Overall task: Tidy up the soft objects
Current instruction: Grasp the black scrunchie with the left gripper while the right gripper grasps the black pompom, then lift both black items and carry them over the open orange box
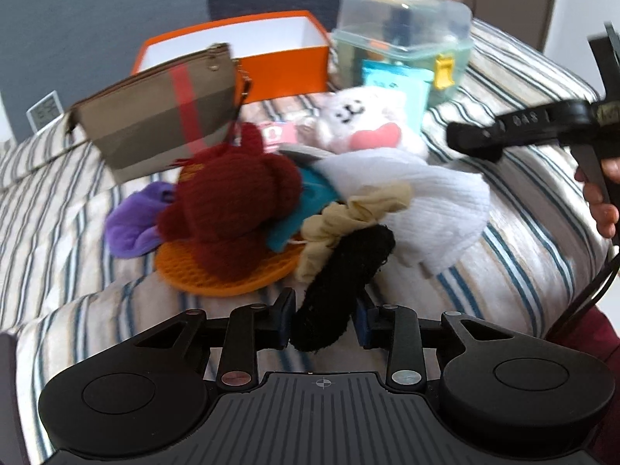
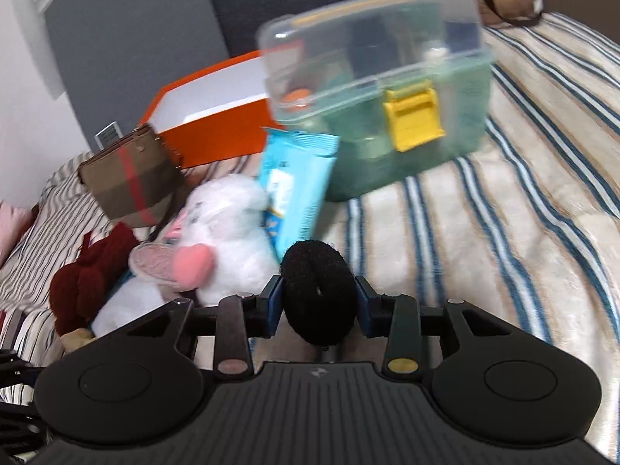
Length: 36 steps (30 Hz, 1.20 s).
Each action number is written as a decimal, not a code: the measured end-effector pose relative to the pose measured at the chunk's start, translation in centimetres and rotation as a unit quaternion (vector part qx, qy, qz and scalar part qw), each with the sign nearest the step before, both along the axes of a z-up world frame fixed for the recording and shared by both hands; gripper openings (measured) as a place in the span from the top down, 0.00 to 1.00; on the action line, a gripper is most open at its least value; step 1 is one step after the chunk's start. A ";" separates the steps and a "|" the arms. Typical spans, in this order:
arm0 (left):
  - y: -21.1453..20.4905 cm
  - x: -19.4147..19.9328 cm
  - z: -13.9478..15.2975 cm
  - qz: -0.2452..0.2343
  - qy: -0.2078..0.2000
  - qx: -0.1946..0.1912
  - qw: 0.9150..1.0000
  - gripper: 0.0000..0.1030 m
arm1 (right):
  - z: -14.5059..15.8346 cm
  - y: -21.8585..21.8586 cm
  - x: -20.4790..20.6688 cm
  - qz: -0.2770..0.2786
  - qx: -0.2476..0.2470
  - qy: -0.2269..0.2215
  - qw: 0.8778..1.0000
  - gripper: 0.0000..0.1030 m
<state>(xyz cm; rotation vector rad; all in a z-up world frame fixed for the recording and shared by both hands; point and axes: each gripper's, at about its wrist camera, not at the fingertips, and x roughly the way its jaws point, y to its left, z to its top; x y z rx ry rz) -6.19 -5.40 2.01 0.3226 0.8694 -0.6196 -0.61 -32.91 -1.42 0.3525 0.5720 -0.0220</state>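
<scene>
In the left wrist view a heap of soft things lies on the striped bedding (image 1: 523, 271). It holds a maroon knit toy (image 1: 232, 201), a purple plush (image 1: 131, 224), a beige scrunchie (image 1: 348, 217), a white cloth (image 1: 434, 209) and a white plush (image 1: 364, 120) with a pink heart. My left gripper (image 1: 325, 319) is shut on a black fuzzy band (image 1: 341, 271) at the heap's near edge. My right gripper (image 2: 317, 298) is shut on a black fuzzy ring (image 2: 316, 290), lifted off the bedding. From the left wrist it shows at the right (image 1: 472, 137), held by a hand (image 1: 602, 209).
An open orange box (image 1: 286, 66) and a clear plastic case (image 2: 387, 89) with a yellow latch stand at the back. A brown pouch (image 1: 155, 116) with a red stripe leans on the left. A blue packet (image 2: 298, 186) rests against the case. An orange mat (image 1: 217, 275) lies under the maroon toy.
</scene>
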 end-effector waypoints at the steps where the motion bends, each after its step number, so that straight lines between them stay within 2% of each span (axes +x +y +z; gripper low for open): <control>1: 0.4 0.1 0.2 0.005 0.000 -0.001 1.000 0.21 | -0.1 -0.3 0.0 -0.002 0.004 0.001 1.000 0.57; 9: 2.6 0.3 1.3 0.030 0.000 -0.016 0.999 0.21 | -0.8 0.3 0.5 0.003 0.001 0.009 1.000 0.57; 13: 1.8 0.4 0.5 0.020 0.004 -0.001 1.000 0.21 | -0.9 0.4 0.7 0.004 0.002 0.011 1.000 0.57; 15: 0.9 0.5 -0.6 0.003 0.026 0.006 1.000 0.21 | -0.9 0.3 0.7 0.003 0.003 0.012 1.000 0.57; 16: 0.5 0.6 -1.0 -0.001 0.033 0.009 0.999 0.19 | -0.9 0.3 0.7 0.003 0.003 0.013 1.000 0.57; 17: 0.0 0.6 -1.4 -0.008 0.036 0.011 0.999 0.06 | -0.8 0.3 0.7 0.003 0.003 0.014 1.000 0.57; 19: -0.9 0.3 -1.7 -0.017 0.023 0.014 0.999 0.00 | -0.8 0.3 0.6 0.004 0.004 0.015 1.000 0.57; 22: -1.8 0.3 -1.9 -0.028 0.015 0.010 0.999 0.00 | -0.8 0.3 0.7 0.005 0.003 0.016 1.000 0.56; 26: -2.5 0.3 -1.6 -0.038 0.012 0.005 0.999 0.35 | -0.8 0.4 0.8 0.005 0.001 0.017 1.000 0.55; 28: -2.3 0.2 -0.9 -0.036 0.021 -0.001 0.999 0.37 | -0.8 0.3 0.8 0.007 0.003 0.017 1.000 0.55; 30: -1.6 0.0 1.1 -0.051 0.020 -0.044 0.998 0.38 | -0.9 0.2 0.8 0.008 0.004 0.017 1.000 0.55; 33: -1.1 -0.9 4.2 -0.060 -0.036 -0.061 0.996 0.38 | -1.0 0.1 0.8 0.007 0.007 0.015 1.000 0.54; 36: -0.7 -0.7 5.8 -0.049 -0.060 -0.068 0.995 0.38 | -1.0 0.2 0.9 0.004 0.009 0.014 1.000 0.54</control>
